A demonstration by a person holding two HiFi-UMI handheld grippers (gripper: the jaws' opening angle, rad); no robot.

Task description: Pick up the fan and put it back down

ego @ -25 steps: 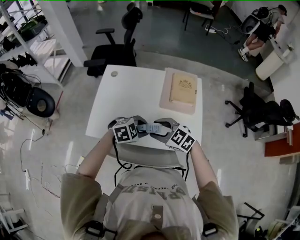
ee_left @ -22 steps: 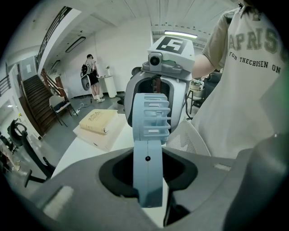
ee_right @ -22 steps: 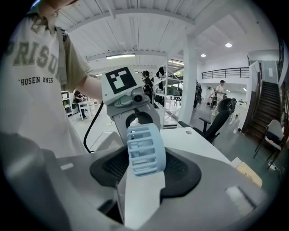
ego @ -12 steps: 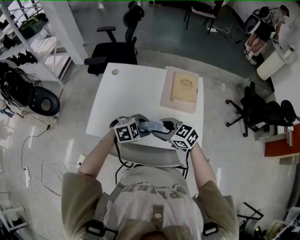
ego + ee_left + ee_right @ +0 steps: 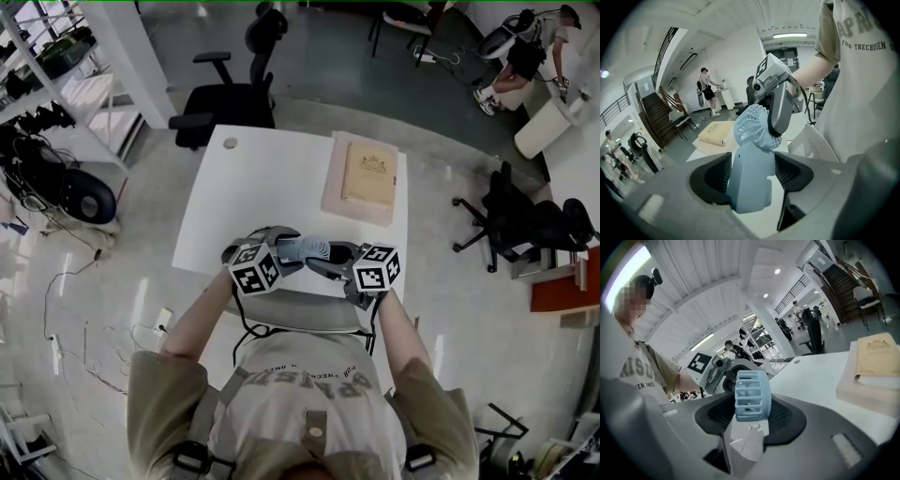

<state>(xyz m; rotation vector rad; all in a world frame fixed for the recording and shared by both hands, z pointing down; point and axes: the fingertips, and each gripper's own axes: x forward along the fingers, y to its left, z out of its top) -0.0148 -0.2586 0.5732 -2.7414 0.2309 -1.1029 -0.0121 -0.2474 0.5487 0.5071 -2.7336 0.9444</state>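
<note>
A small light-blue fan (image 5: 302, 249) hangs between my two grippers over the near edge of the white table (image 5: 253, 178). Its handle (image 5: 751, 180) lies between the left gripper's (image 5: 752, 176) jaws, which have just been opening; a gap shows on each side, so the pads do not press it. The right gripper (image 5: 752, 416) is shut on the fan's caged head (image 5: 751, 394), having closed a little further. In the left gripper view a grey right finger (image 5: 780, 108) lies over the fan head (image 5: 750, 126). In the head view, the left gripper (image 5: 281, 246) and right gripper (image 5: 328, 255) face each other.
A tan book (image 5: 367, 175) lies on a pale pink pad (image 5: 333, 192) at the table's far right. A white chair (image 5: 300, 311) stands between me and the table. A black office chair (image 5: 230, 98) stands beyond the table, with shelves and cables to the left.
The right gripper has rolled, its marker cube turning to another face. The left gripper has tipped slightly. The fan has stayed in about the same place.
</note>
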